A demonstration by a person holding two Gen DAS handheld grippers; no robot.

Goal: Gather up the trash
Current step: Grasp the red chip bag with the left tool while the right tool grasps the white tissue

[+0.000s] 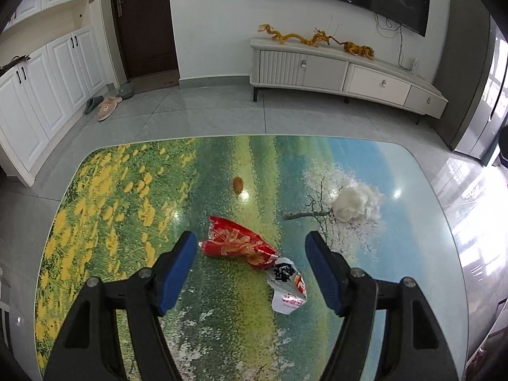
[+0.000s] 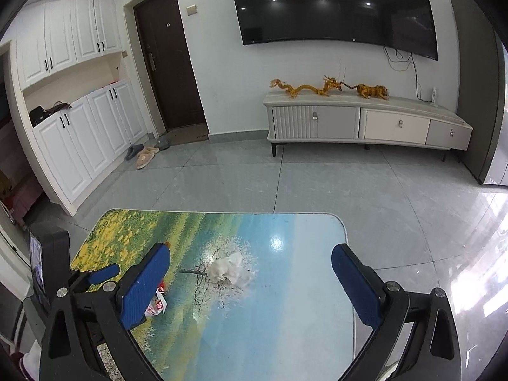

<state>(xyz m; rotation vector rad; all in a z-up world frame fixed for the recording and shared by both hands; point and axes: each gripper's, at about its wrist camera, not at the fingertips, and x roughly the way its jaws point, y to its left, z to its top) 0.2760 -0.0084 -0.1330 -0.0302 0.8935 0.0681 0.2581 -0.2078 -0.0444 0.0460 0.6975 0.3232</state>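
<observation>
Blue-padded fingers point(image 1: 177, 273) of the left gripper point(image 1: 250, 244) spread wide, holding nothing, poised over the tabletop point(image 1: 104, 197) with its printed meadow scene. Red wrapper point(image 1: 238, 244) lies crumpled between and just ahead of the tips; white wrapper point(image 1: 287, 289) touches its near end, closer to the right-hand finger. Small orange scrap point(image 1: 238, 184) sits farther out, apart. Right gripper point(image 2: 250, 266) also wide open and empty, aimed at the crumpled tissue point(image 2: 228, 270) near the painted tree. No bin visible in either view. Judgement: left side is lining up on the red wrapper. Best to lower until the tips bracket its bulky middle, close slowly since foil slips and flattens, and keep clear of the white wrapper so it isn't dragged.
</observation>
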